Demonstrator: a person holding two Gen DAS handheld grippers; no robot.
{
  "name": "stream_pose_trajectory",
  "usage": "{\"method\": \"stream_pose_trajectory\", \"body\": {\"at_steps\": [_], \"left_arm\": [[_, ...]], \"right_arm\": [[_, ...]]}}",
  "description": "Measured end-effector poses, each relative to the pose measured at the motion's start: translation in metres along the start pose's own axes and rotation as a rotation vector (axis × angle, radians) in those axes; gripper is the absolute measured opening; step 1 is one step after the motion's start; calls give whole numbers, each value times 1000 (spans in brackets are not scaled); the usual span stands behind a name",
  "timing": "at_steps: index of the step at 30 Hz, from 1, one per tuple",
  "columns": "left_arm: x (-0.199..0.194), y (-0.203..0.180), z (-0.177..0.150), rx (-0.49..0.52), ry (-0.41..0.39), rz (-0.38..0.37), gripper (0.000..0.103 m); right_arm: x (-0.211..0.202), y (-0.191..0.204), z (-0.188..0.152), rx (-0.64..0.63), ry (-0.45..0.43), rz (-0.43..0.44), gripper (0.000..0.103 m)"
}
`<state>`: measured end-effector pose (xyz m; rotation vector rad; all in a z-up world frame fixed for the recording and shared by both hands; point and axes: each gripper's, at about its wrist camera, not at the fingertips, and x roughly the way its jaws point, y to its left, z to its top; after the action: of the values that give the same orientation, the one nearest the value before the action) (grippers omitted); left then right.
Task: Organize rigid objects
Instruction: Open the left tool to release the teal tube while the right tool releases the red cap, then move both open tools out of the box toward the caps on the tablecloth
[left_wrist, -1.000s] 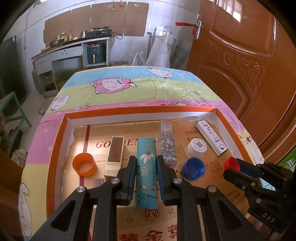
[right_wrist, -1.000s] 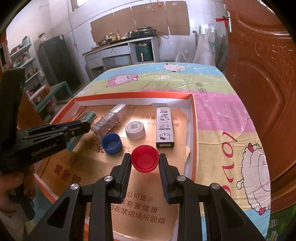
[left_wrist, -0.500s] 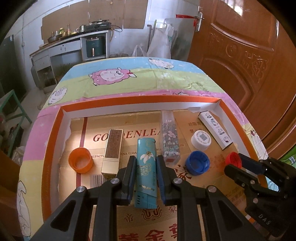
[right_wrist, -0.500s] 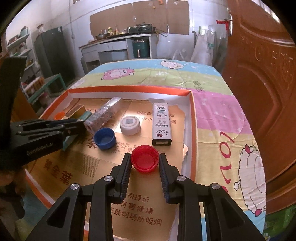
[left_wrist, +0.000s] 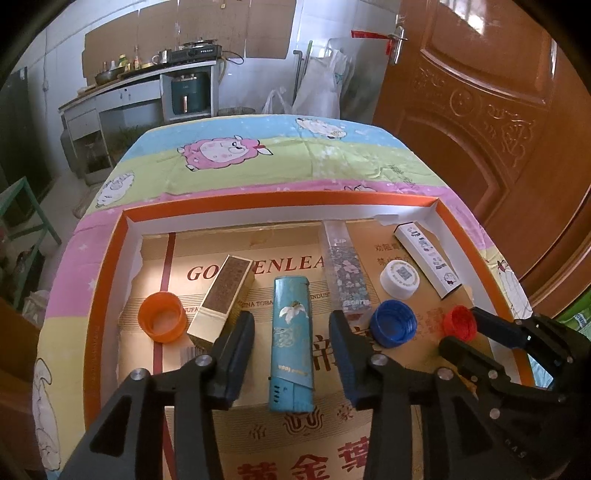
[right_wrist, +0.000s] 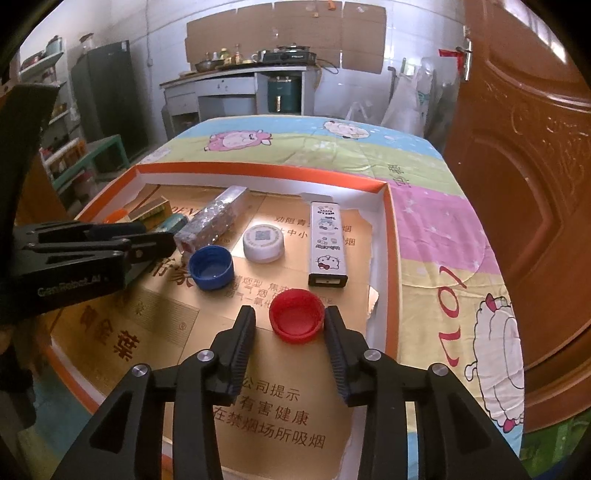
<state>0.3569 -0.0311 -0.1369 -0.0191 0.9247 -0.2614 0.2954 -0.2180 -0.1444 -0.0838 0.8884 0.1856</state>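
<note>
orange-rimmed shallow cardboard tray (left_wrist: 96, 295) fills lower frame | left gripper (left_wrist: 291, 334) low centre, spread apart astride flat teal floral carton (left_wrist: 291, 343), clamped on it 0.5 s ago, now released | right gripper (right_wrist: 290, 326) low centre, opened around red plastic bottle cap (right_wrist: 296, 314), previously pinched, cap on tray floor

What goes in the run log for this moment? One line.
left gripper: open, straddling flat teal rectangular box | right gripper: open, straddling round red plastic bottle cap | both lie in orange-rimmed cardboard tray
</note>
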Motion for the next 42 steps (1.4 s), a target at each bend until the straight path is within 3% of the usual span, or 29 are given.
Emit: {"method": "stream_pose_trajectory", "body": {"at_steps": [25,42], "left_arm": [[-63,-5,-18,-9,-79,-38,42],[-100,6,-54,-48,-106,-49,42]], "right_arm": [[-56,-3,-7,51,-70,16,40],[-90,11,-60,81,-57,73,40]]}}
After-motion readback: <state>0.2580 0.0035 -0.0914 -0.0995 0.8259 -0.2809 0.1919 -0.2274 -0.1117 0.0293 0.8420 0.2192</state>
